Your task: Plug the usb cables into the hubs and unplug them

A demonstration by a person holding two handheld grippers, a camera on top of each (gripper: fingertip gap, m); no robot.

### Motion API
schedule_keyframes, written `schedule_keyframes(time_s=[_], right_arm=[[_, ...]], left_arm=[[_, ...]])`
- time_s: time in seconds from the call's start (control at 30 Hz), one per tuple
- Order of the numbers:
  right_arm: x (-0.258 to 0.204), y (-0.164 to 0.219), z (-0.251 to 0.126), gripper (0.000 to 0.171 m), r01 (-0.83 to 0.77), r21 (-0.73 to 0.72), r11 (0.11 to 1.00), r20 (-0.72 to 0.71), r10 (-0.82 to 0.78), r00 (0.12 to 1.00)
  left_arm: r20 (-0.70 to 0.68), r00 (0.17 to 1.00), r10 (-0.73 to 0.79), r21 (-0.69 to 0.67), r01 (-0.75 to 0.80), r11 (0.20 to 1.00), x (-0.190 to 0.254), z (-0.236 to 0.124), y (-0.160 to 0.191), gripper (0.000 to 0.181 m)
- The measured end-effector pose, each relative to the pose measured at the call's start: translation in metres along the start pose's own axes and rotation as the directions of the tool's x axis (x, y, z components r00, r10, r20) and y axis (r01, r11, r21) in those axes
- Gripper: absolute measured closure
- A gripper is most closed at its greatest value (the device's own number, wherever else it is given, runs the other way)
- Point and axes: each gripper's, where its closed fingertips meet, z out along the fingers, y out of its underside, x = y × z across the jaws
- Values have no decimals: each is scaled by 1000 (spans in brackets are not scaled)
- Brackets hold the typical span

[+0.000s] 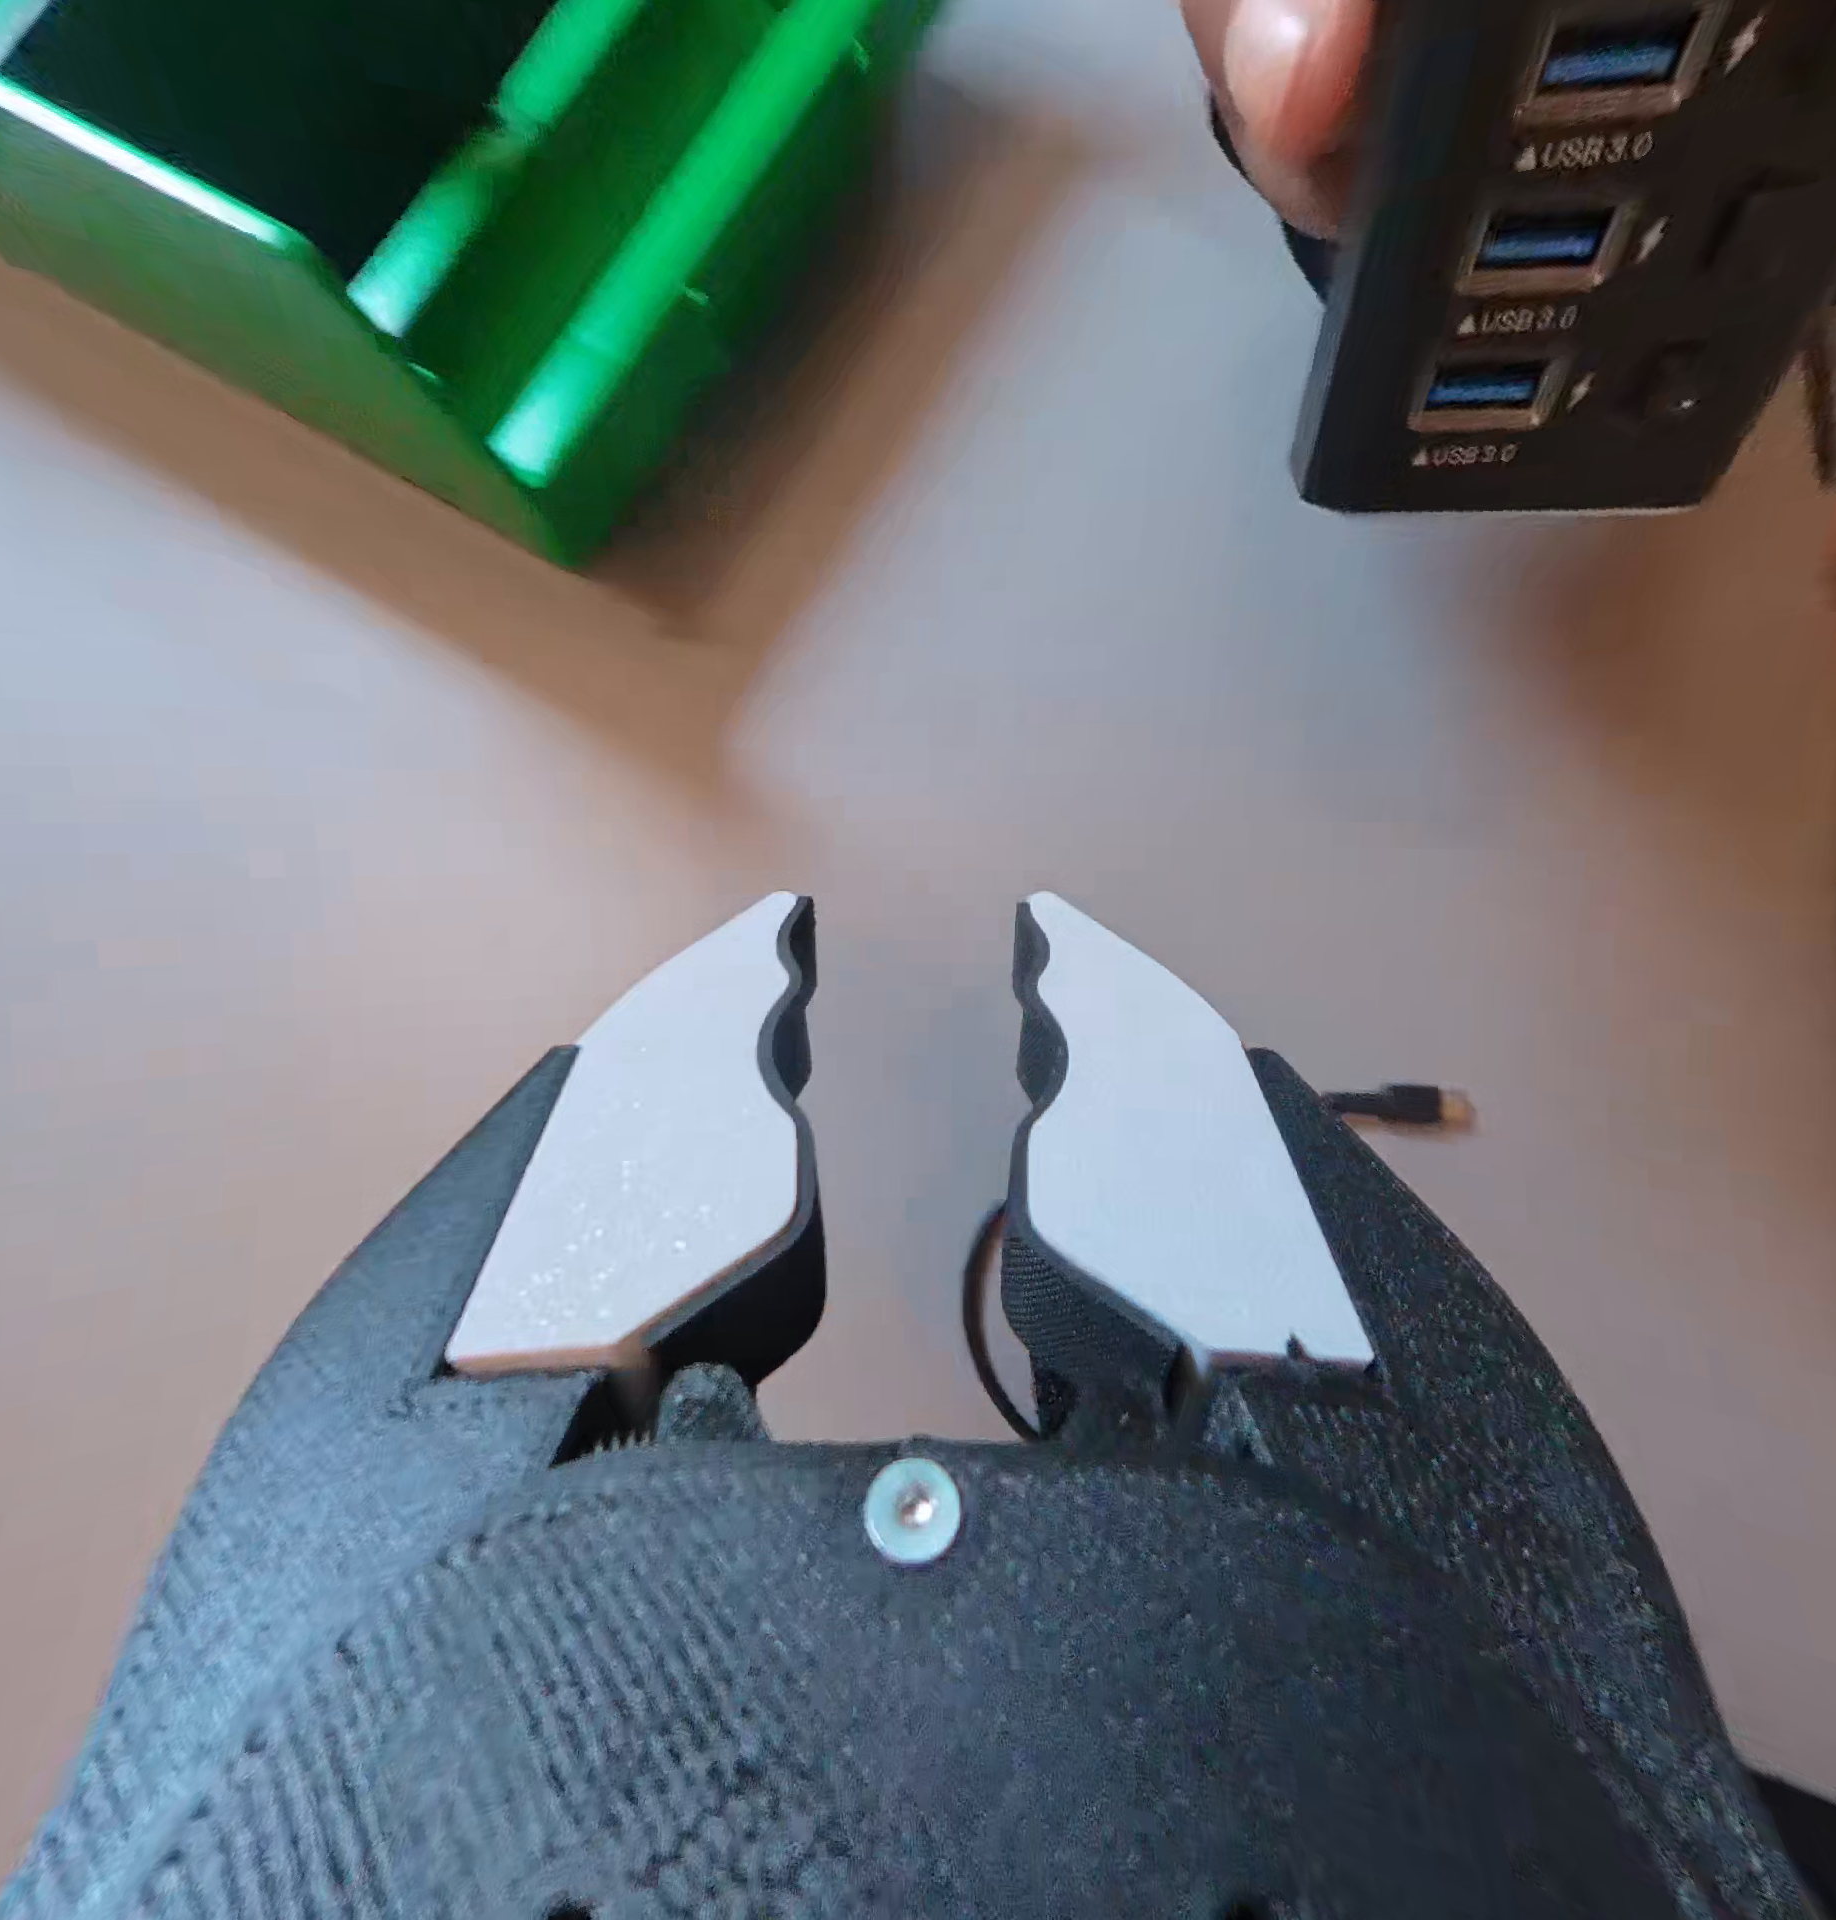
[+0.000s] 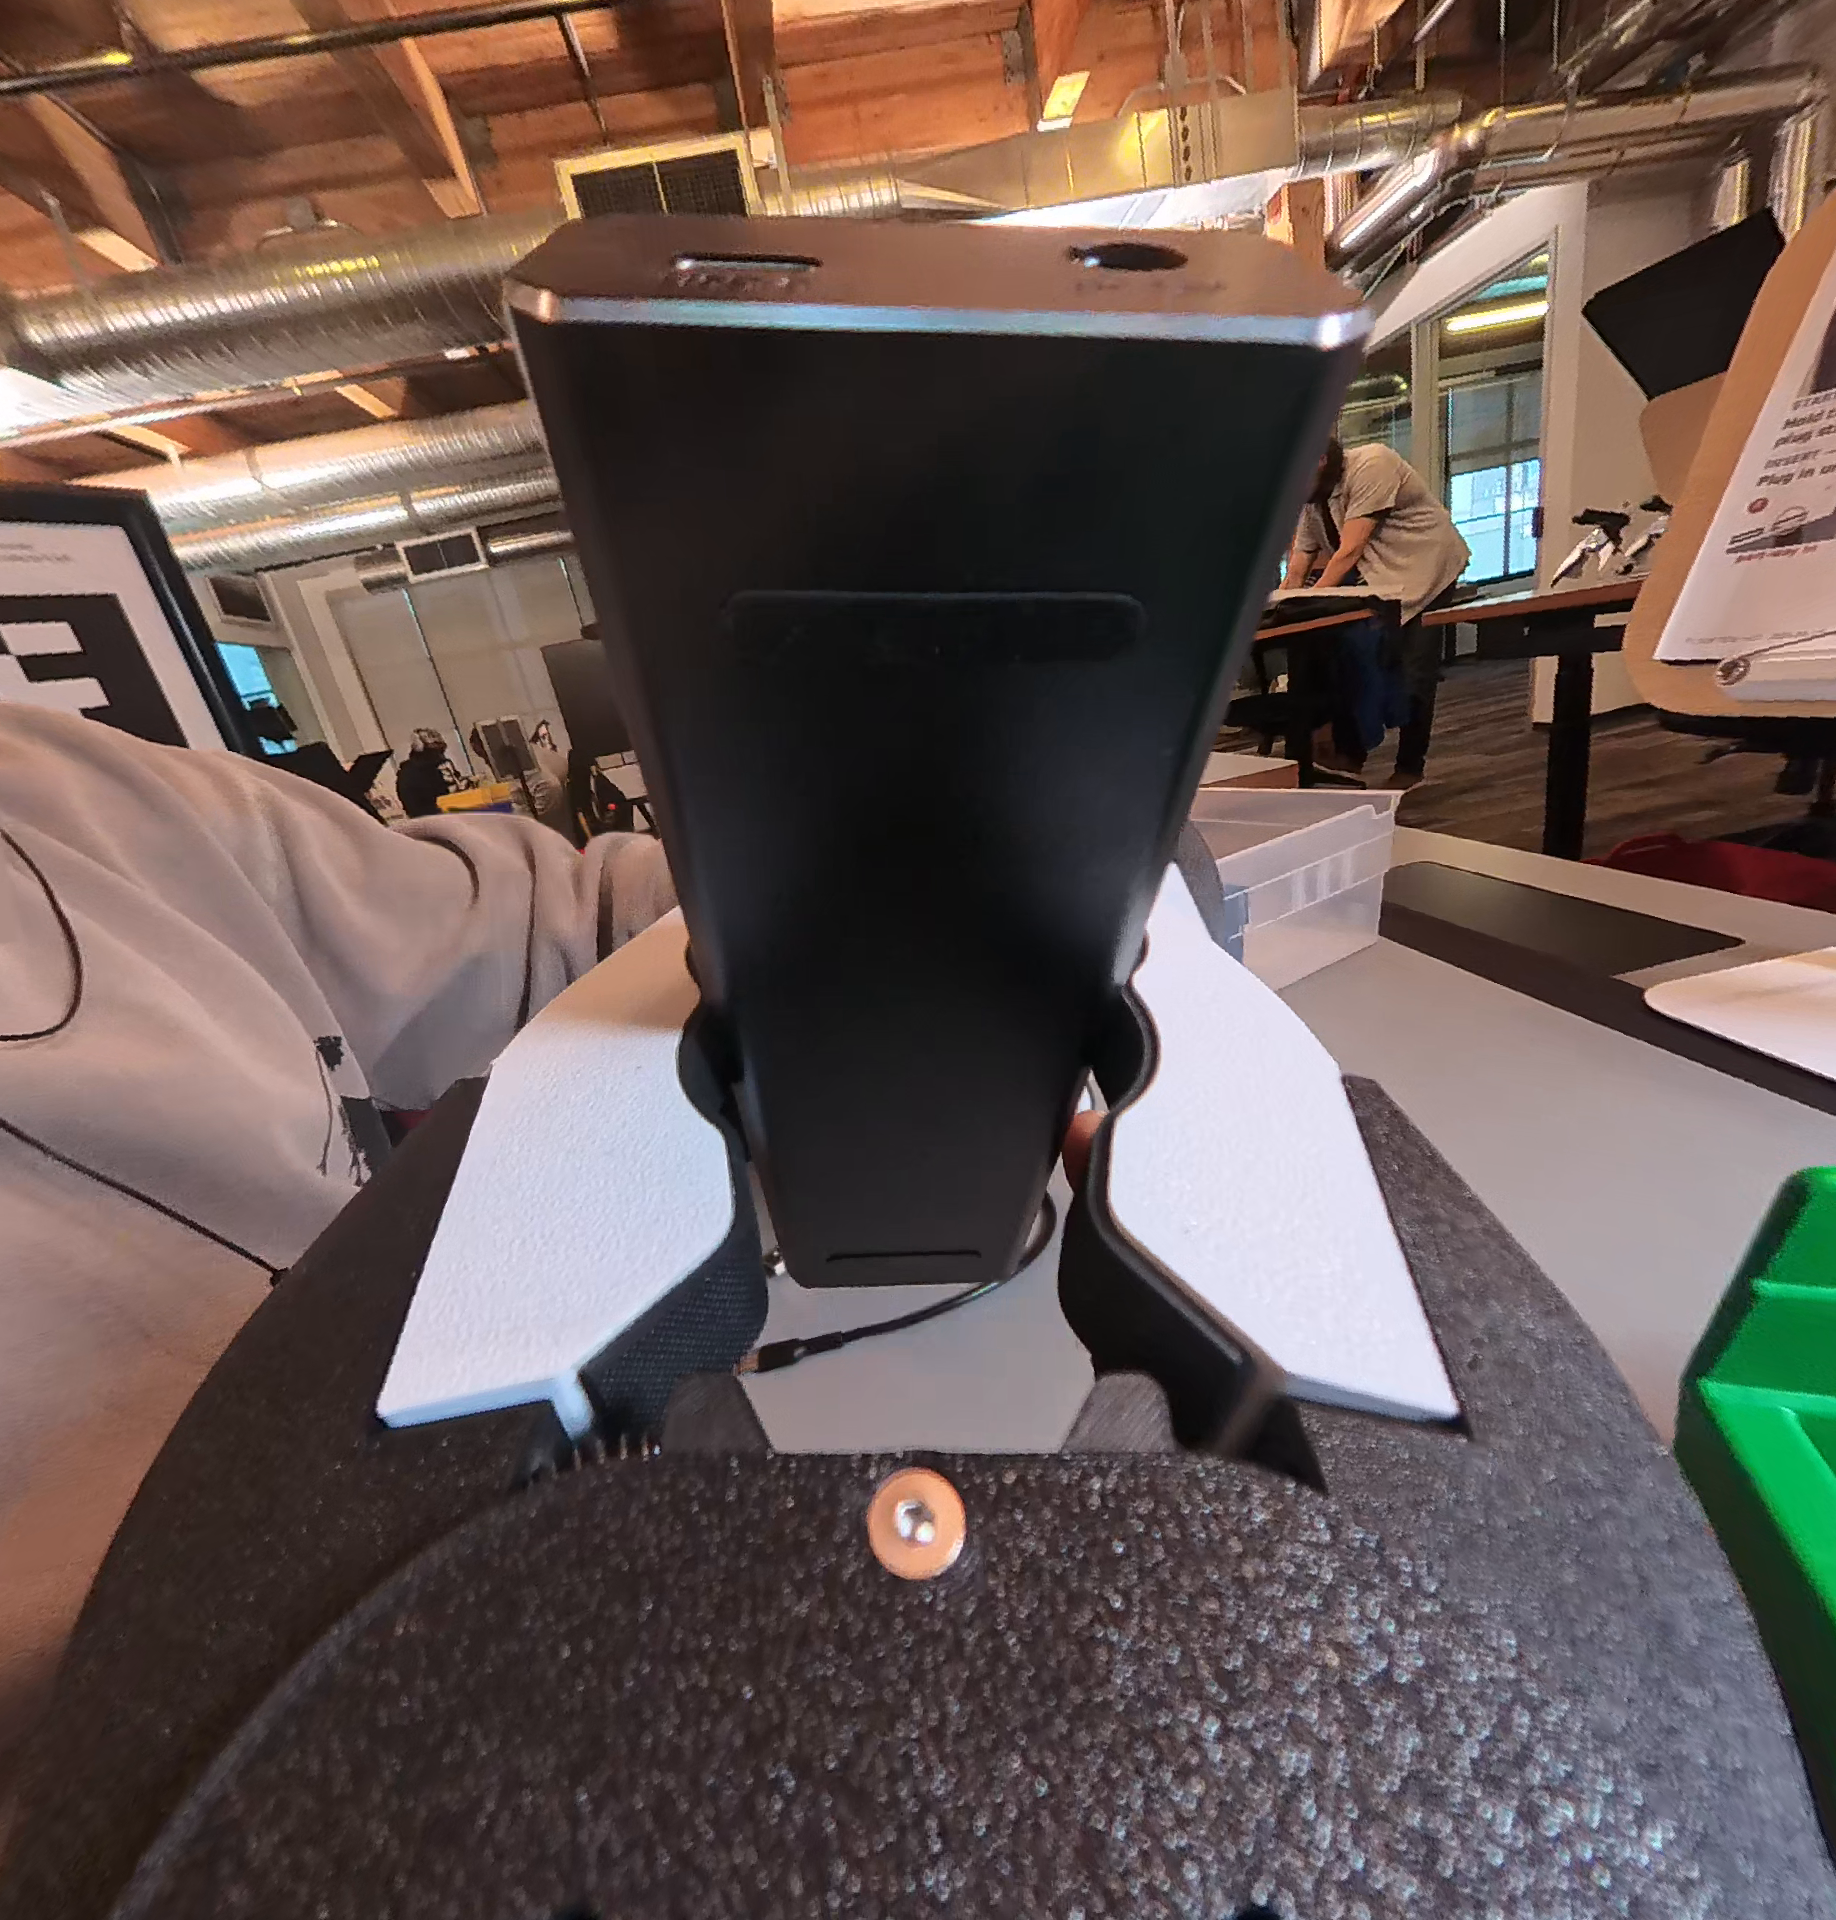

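Clearly the black USB hub (image 2: 924, 727) is the thing in hand: the right gripper (image 2: 919, 1049) is clamped on its lower end, a white-faced finger pressing each side, and the hub stands upright out of the jaws, lifted above the grey table (image 2: 1496, 1091). In the left wrist view the same hub (image 1: 1579, 260) hangs at the upper right with three blue ports on its face, all of them empty, and a fingertip (image 1: 1283, 94) of a person's hand rests against its upper left edge.

No cable is plugged in or gripped. The left gripper (image 1: 914, 925) is above the table with its jaws apart and nothing between them. A thin black cable with a small plug (image 1: 1413, 1103) lies on the table just to the right of its right finger, partly hidden under the gripper body; the right wrist view shows a plug end (image 2: 789, 1356) on the table below the hub.

My judgement is that this is the start of the plugging step: hub held, cable not yet picked up. The next move calls for the left gripper to close on the plug body, then line it up squarely with one port while the right holds the hub steady.

A green slotted holder (image 1: 353, 249) stands at the upper left, well apart from the hub.
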Motion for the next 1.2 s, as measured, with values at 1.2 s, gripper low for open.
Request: schedule_keyframes(time_s=[1.2], right_arm=[[0, -13, -9, 101, 42, 11, 999, -7, -42, 999]], left_arm=[[-336, 839, 428, -325, -530, 783, 58, 34, 75, 178]])
